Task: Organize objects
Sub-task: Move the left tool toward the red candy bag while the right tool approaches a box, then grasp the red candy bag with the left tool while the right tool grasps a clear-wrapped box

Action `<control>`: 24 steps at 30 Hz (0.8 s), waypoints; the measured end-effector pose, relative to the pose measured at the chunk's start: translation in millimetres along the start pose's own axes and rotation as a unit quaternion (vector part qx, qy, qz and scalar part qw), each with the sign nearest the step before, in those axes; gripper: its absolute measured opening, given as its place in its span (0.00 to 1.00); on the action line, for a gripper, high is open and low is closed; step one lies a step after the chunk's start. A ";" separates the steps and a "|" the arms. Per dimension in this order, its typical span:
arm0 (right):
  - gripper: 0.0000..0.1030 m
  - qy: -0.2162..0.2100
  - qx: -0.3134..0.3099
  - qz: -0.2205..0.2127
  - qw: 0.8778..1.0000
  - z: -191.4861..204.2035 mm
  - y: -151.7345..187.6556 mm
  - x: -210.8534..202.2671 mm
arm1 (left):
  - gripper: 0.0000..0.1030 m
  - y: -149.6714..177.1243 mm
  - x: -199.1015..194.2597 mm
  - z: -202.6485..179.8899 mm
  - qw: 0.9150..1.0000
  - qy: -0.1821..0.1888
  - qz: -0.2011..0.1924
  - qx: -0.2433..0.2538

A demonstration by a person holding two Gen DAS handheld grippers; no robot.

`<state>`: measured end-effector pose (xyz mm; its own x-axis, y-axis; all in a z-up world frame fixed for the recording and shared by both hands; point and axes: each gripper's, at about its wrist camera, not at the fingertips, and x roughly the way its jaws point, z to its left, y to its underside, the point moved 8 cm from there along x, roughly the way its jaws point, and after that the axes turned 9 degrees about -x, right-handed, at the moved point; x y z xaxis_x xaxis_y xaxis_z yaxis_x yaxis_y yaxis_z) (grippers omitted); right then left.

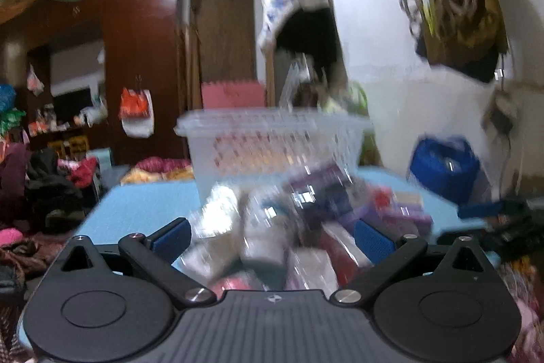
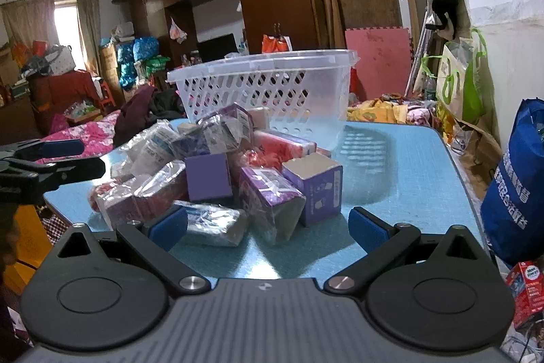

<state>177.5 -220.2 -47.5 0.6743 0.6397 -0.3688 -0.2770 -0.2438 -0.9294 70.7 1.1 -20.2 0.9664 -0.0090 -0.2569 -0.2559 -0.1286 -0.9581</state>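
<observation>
A pile of wrapped packets and small purple boxes (image 2: 231, 172) lies on the light blue table (image 2: 391, 186). A clear perforated plastic basket (image 2: 268, 87) stands behind the pile. My right gripper (image 2: 268, 227) is open and empty, low at the pile's near edge, with a silver-wrapped packet (image 2: 214, 223) by its left finger. My left gripper (image 1: 272, 235) is open and empty just in front of the blurred pile (image 1: 299, 227), with the basket (image 1: 272, 142) beyond. The left gripper also shows at the left edge of the right wrist view (image 2: 51, 159).
A blue bag (image 2: 520, 186) stands at the table's right edge, also in the left wrist view (image 1: 445, 169). A red carton (image 2: 527, 291) lies low at the right. A wall with hanging bags is on the right. A cluttered bed and wardrobes are behind.
</observation>
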 end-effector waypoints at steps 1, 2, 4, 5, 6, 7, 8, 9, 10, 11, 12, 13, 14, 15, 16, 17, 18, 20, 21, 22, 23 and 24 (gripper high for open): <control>1.00 -0.001 -0.001 -0.014 1.000 0.8 -1.6 -1.3 | 1.00 -2.2 0.5 4.1 1.000 0.000 -0.002 -0.005; 1.00 0.008 -0.004 -0.025 1.000 0.6 -3.0 -1.5 | 1.00 -2.0 3.1 8.6 1.000 -0.001 0.014 -0.003; 1.00 0.042 -0.026 -0.028 0.998 1.7 -2.2 1.4 | 1.00 -1.1 2.4 21.2 1.000 -0.004 0.022 -0.006; 1.00 0.048 -0.039 -0.021 0.998 3.5 -0.4 4.0 | 1.00 0.3 -0.6 28.8 1.000 -0.018 0.017 -0.002; 1.00 0.045 -0.047 -0.011 0.998 7.1 2.7 7.4 | 1.00 3.4 -3.0 36.6 0.999 -0.036 0.016 0.008; 1.00 0.037 -0.046 -0.001 0.998 11.4 6.3 10.4 | 1.00 6.6 -5.9 43.2 0.999 -0.045 0.018 0.016; 1.00 0.028 -0.044 0.001 0.999 14.2 8.2 11.6 | 1.00 8.8 -8.9 47.8 0.999 -0.045 0.020 0.020; 1.00 0.016 -0.041 0.001 0.999 18.8 9.9 13.1 | 1.00 11.2 -11.8 51.4 0.999 -0.041 0.025 0.023; 1.00 0.001 -0.039 0.004 0.999 24.8 11.3 17.0 | 1.00 13.4 -13.6 53.0 0.999 -0.039 0.030 0.024; 1.00 -0.006 -0.040 0.009 0.999 29.1 12.8 19.4 | 1.00 16.3 -15.0 53.9 0.998 -0.042 0.033 0.026; 1.00 -0.010 -0.042 0.011 0.999 33.4 13.6 22.5 | 1.00 18.7 -15.4 52.7 0.998 -0.043 0.035 0.030; 1.00 -0.009 -0.044 0.012 0.999 37.2 14.6 25.2 | 0.98 23.0 -13.8 48.7 0.997 -0.040 0.041 0.043; 1.00 -0.009 -0.045 0.013 0.999 39.8 15.6 27.2 | 0.97 26.9 -12.9 45.0 0.997 -0.036 0.046 0.053; 1.00 -0.012 -0.045 0.015 0.999 42.0 16.9 30.2 | 0.96 31.2 -9.2 41.6 0.996 -0.034 0.051 0.061; 1.00 -0.014 -0.042 0.015 0.999 42.6 17.4 31.6 | 0.94 34.3 -5.7 39.8 0.996 -0.031 0.054 0.062; 1.00 -0.016 -0.036 0.013 0.999 42.3 17.3 33.3 | 0.92 38.3 0.2 37.2 0.996 -0.025 0.062 0.061; 1.00 -0.017 -0.031 0.011 0.999 41.3 16.5 33.7 | 0.88 43.1 3.9 35.5 0.996 -0.021 0.069 0.058; 0.97 -0.015 -0.026 0.012 0.999 40.3 16.7 37.9 | 0.85 51.8 10.3 35.7 0.995 -0.014 0.081 0.051; 0.94 -0.014 -0.027 0.014 0.999 41.2 17.5 40.8 | 0.84 54.0 13.7 36.2 0.995 -0.014 0.084 0.047; 0.93 -0.012 -0.029 0.015 0.999 43.1 18.4 41.7 | 0.82 55.2 14.5 36.5 0.995 -0.015 0.083 0.043; 0.92 -0.007 -0.033 0.012 0.999 44.5 18.5 41.2 | 0.81 55.8 16.7 37.3 0.996 -0.015 0.082 0.038; 0.89 -0.003 -0.038 0.011 0.999 46.1 18.4 41.6 | 0.81 55.5 17.9 37.8 0.996 -0.014 0.080 0.033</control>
<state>169.0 -164.5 -79.3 0.6647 0.6374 -0.3898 -0.2397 -0.3122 -0.9193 72.9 31.3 -82.7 0.9126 0.0044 -0.4089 -0.4078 -0.0624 -0.9109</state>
